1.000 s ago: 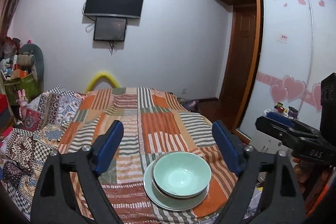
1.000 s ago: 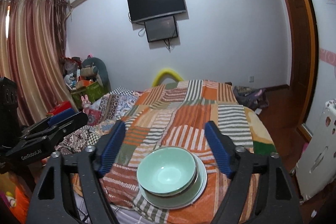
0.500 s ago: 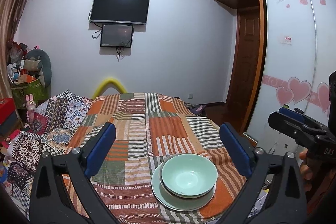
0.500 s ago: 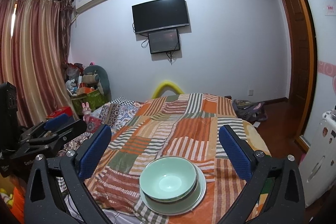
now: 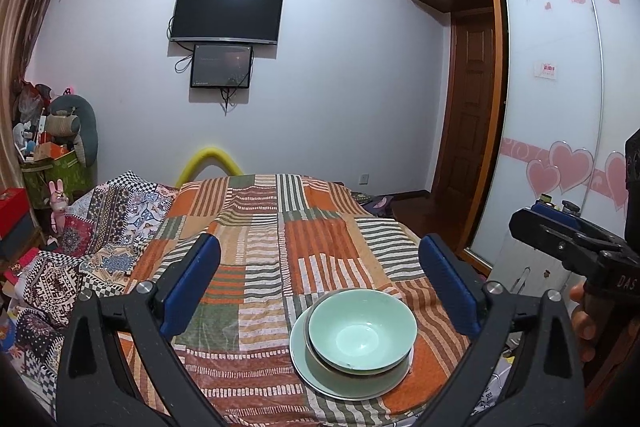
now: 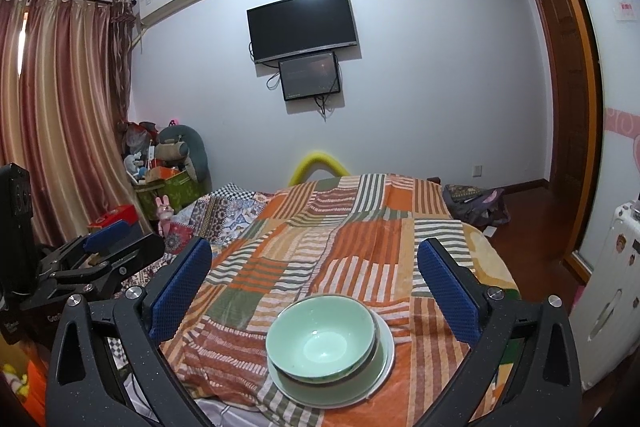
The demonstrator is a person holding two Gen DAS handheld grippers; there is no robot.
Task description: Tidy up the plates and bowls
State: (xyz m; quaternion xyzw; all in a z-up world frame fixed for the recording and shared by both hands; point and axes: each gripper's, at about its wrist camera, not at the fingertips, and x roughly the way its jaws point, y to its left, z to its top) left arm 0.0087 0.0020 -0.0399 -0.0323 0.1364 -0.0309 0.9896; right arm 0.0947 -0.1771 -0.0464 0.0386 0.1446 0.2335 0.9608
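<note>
A pale green bowl (image 5: 362,333) sits nested in a stack of bowls on a pale green plate (image 5: 310,373) near the front edge of the table. The stack also shows in the right wrist view (image 6: 322,337), on its plate (image 6: 386,351). My left gripper (image 5: 320,283) is open and empty, held above and behind the stack. My right gripper (image 6: 314,281) is open and empty too, also back from the stack. Each gripper shows from the side in the other's view, the right one (image 5: 560,239) and the left one (image 6: 100,259).
The table wears a striped orange, green and white patchwork cloth (image 5: 280,239). A patterned blanket (image 5: 100,227) lies to its left. Toys and boxes (image 5: 52,155) fill the left corner. A wardrobe with sliding doors (image 5: 560,107) and a white cabinet (image 6: 612,291) stand right.
Both grippers have drawn back and risen from the stack, and their jaws have opened wider. The bowl stack has stayed in place on the plate.
</note>
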